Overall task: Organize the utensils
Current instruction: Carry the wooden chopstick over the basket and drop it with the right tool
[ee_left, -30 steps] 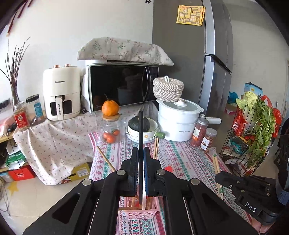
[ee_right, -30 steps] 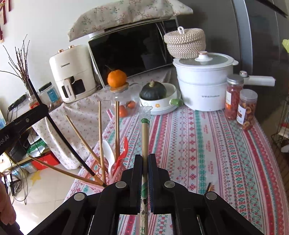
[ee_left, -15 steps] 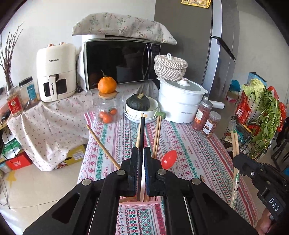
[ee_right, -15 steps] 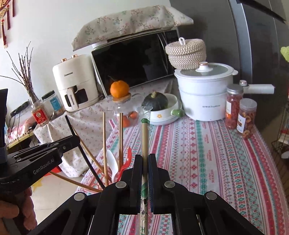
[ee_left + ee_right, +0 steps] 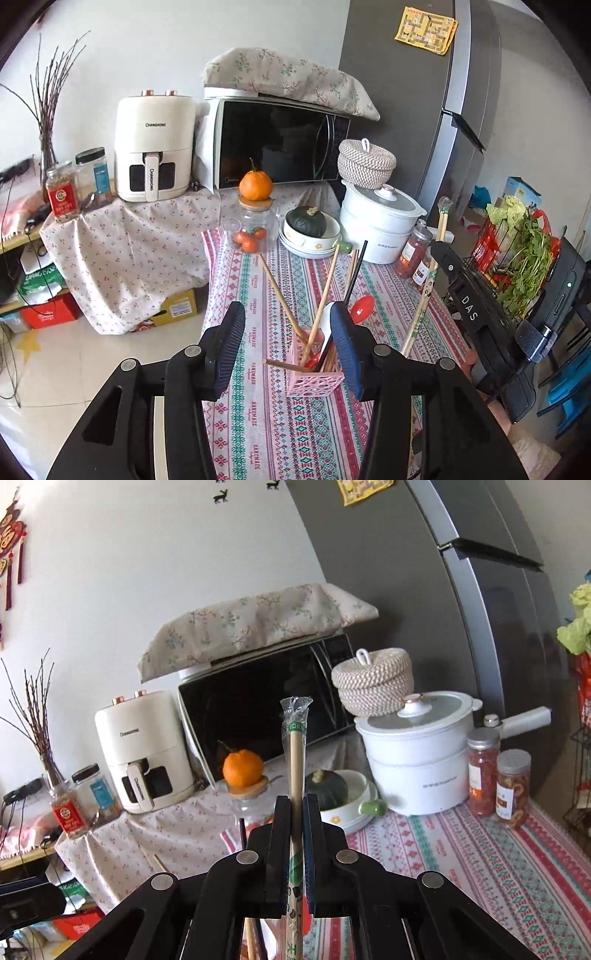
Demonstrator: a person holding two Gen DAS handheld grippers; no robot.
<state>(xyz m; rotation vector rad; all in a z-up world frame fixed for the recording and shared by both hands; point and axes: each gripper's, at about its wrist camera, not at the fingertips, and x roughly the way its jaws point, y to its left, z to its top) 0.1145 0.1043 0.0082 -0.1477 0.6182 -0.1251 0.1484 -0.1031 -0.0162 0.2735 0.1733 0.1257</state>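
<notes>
Your table (image 5: 273,435) wears a striped patterned cloth. Nearest in the left view, your left gripper (image 5: 288,325) has just spread its fingers, and nothing sits between them; the black chopstick (image 5: 355,275) they pinched a second ago now leans in the pink basket (image 5: 314,380), which holds several wooden chopsticks, a white spoon and one red spoon (image 5: 362,307). Only the right view shows your right gripper (image 5: 296,805) with its fingers pressed on the wrapped chopsticks (image 5: 295,753). Farther off stand two spice jars (image 5: 513,788).
</notes>
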